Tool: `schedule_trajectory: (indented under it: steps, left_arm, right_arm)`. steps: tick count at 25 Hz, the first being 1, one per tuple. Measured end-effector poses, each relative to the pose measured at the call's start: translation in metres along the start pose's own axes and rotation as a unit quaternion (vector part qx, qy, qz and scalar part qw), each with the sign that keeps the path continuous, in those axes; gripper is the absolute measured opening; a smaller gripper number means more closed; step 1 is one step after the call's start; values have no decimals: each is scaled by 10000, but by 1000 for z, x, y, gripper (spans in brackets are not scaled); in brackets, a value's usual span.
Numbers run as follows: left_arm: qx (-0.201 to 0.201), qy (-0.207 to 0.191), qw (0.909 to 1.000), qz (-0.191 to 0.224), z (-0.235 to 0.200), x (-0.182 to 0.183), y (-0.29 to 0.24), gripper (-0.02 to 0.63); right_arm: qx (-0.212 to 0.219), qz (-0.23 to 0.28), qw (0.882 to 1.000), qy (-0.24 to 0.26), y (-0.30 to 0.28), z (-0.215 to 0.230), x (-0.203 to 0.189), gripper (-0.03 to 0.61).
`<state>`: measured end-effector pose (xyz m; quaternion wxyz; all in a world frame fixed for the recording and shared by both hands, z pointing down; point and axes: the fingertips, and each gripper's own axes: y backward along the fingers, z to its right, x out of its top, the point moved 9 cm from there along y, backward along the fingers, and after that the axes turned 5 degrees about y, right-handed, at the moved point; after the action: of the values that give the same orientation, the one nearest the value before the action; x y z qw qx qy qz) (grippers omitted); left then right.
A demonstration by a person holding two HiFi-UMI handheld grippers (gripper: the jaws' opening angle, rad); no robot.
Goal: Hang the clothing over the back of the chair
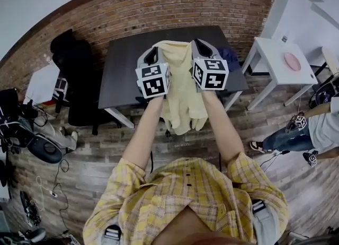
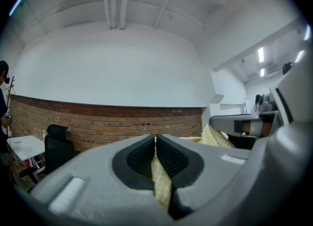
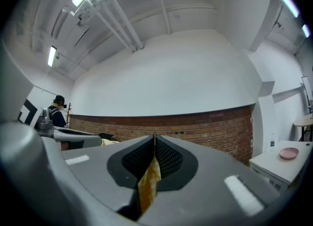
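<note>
The pale yellow garment (image 1: 183,90) hangs in the air in front of the dark table (image 1: 122,74), long axis vertical, its top edge up at the grippers. The left gripper (image 1: 153,54) and right gripper (image 1: 199,49) each have their jaws closed on a fold of it. Only the gripper views show the cloth pinched between the pads. Only the head view shows the black chair (image 1: 74,69) at the table's left end.
</note>
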<state>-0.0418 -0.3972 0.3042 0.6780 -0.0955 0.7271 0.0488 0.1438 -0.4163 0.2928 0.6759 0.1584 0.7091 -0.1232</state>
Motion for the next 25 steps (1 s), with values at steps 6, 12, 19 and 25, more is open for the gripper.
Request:
schedule_trajectory:
  steps: [6, 12, 19, 25]
  left_arm:
    - [-2, 5, 9998, -189, 0, -8, -12, 9]
    - [40, -35, 9992, -394, -2, -17, -20, 29]
    - [5, -48, 9994, -330, 1, -18, -17, 29]
    - [-50, -67, 9997, -250, 4, -14, -8, 29]
  right_arm:
    - [31, -117, 9999, -77, -8, 5, -9, 12]
    - [77, -333, 9993, -154, -16, 5, -15, 69]
    - [140, -252, 9994, -176, -10, 0, -18, 69]
    - [130, -290, 9994, -167, -2, -6, -21, 67]
